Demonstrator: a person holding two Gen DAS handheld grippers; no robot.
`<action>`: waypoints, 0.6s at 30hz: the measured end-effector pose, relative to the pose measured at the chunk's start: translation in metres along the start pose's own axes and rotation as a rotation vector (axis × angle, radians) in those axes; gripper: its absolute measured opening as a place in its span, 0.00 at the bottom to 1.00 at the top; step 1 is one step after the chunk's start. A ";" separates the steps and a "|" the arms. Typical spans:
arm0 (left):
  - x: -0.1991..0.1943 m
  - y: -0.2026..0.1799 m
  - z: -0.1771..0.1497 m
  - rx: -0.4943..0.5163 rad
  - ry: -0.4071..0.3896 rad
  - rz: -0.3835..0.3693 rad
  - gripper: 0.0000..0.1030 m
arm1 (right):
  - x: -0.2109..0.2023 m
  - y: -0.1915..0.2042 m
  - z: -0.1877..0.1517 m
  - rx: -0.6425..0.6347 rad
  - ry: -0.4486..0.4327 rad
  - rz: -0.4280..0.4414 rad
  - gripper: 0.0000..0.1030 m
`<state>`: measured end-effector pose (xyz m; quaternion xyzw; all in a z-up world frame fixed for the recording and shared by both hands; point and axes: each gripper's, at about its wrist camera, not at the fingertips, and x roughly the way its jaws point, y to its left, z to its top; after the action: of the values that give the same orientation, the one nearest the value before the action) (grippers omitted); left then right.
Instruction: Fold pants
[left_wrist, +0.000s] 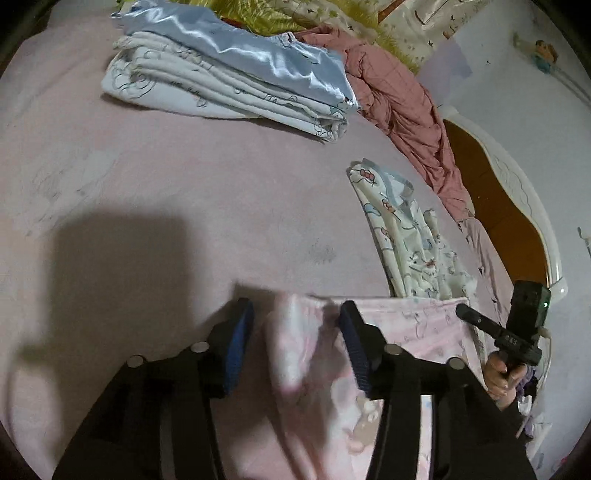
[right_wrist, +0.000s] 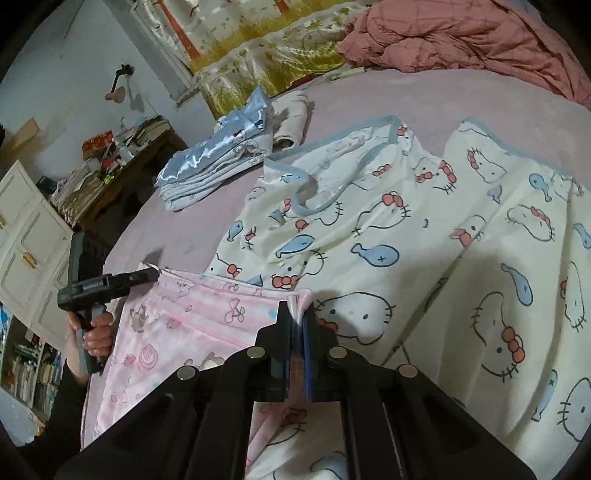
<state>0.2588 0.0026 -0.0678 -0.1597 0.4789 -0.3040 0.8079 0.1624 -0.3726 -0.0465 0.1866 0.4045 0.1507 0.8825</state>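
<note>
Here, right gripper (right_wrist: 300, 317) clamped on pink pants (right_wrist: 192, 332).

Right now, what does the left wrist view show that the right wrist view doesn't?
Only the left wrist view: the left gripper with its pads apart and off the pink pants, and the orange floor. Only the right wrist view: the right gripper clamped on the pants' edge, a cluttered desk, white cabinets. Both: the pants, the cat-print garment, the folded stack, the pink bed.
</note>
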 end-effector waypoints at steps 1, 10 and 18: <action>0.002 0.002 0.003 -0.012 -0.002 -0.005 0.49 | 0.001 0.000 -0.001 0.004 0.000 0.001 0.05; -0.003 0.017 0.006 -0.075 -0.020 -0.162 0.05 | 0.000 0.001 -0.001 -0.002 -0.005 0.007 0.05; -0.045 -0.027 -0.011 0.109 -0.121 -0.214 0.05 | -0.029 0.014 -0.002 -0.028 -0.082 0.104 0.05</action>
<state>0.2238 0.0112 -0.0274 -0.1835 0.3921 -0.4039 0.8059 0.1409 -0.3714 -0.0221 0.2013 0.3556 0.1943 0.8918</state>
